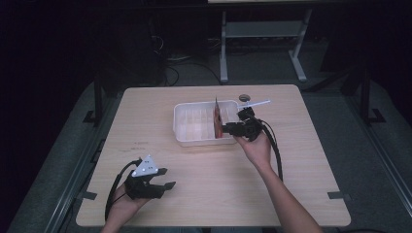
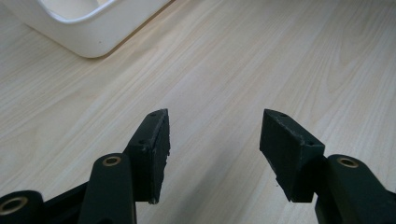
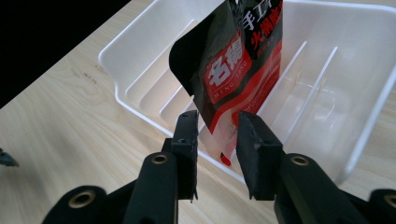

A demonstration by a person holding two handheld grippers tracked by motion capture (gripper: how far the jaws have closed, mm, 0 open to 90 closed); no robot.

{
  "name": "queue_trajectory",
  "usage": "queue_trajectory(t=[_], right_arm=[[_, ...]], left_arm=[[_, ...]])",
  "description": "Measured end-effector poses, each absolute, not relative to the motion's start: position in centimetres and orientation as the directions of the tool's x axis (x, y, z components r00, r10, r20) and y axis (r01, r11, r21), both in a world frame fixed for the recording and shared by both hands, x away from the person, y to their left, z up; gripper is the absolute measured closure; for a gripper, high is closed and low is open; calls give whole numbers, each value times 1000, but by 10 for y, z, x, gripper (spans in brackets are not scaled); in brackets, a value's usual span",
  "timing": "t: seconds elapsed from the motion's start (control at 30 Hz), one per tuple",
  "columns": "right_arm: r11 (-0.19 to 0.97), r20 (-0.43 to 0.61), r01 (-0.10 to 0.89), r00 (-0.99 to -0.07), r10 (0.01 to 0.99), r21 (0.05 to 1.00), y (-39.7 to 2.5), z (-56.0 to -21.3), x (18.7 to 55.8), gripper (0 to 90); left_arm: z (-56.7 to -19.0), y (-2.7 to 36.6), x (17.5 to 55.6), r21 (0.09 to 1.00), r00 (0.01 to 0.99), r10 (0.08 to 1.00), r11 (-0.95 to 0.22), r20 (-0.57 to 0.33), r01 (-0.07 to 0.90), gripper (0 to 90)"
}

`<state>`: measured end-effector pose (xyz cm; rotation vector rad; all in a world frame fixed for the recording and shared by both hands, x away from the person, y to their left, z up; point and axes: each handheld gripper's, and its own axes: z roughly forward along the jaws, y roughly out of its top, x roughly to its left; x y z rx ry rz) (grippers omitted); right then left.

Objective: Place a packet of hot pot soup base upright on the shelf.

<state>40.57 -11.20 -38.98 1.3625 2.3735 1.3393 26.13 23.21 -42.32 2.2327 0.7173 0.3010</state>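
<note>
The right gripper (image 3: 217, 135) is clamping its fingers on the lower edge of a red-and-black snack packet (image 3: 240, 70), standing it upright inside the white ribbed tray (image 1: 180, 127) on the counter (image 1: 204, 189). The step looks like placement; next, likely lowering and releasing. The left gripper (image 2: 215, 140) is resting near the counter's front edge, well apart from the tray, fingers apart and empty.
</note>
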Motion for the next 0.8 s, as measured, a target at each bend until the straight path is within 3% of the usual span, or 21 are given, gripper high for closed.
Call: queue_trajectory(t=[0.8], right_arm=[[234,367,651,-646,669,722,-143,-384,391,588]], left_arm=[[-424,235,263,725,804,595,-551,-5,413,396]])
